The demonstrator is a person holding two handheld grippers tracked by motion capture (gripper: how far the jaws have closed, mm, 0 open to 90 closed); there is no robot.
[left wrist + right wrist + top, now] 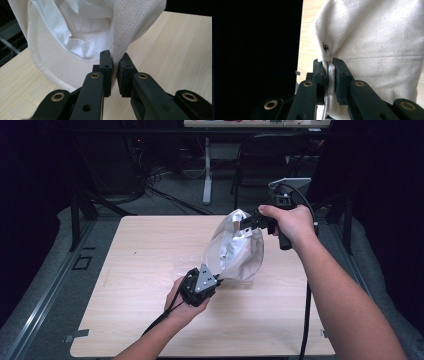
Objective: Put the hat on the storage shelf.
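Note:
A cream cloth bag (235, 252) with a white lining (85, 22) hangs over the middle of the wooden table (135, 270), its mouth held apart between the two grippers. My left gripper (216, 281) is at the bag's lower near edge; in the left gripper view its jaws (115, 68) press on a cream fabric edge (122, 32). My right gripper (246, 222) holds the bag's upper far edge up off the table. In the right gripper view its jaws (329, 66) pinch a fold of cream cloth (374, 37) beside a small metal snap (325, 46).
Bare light wood lies around the bag on all sides. Beyond the table's far edge stand a white desk leg (207, 170), a black chair (270, 155) and tangled cables (160, 185) on the floor. Black cables (306, 320) trail from both grippers toward the near edge.

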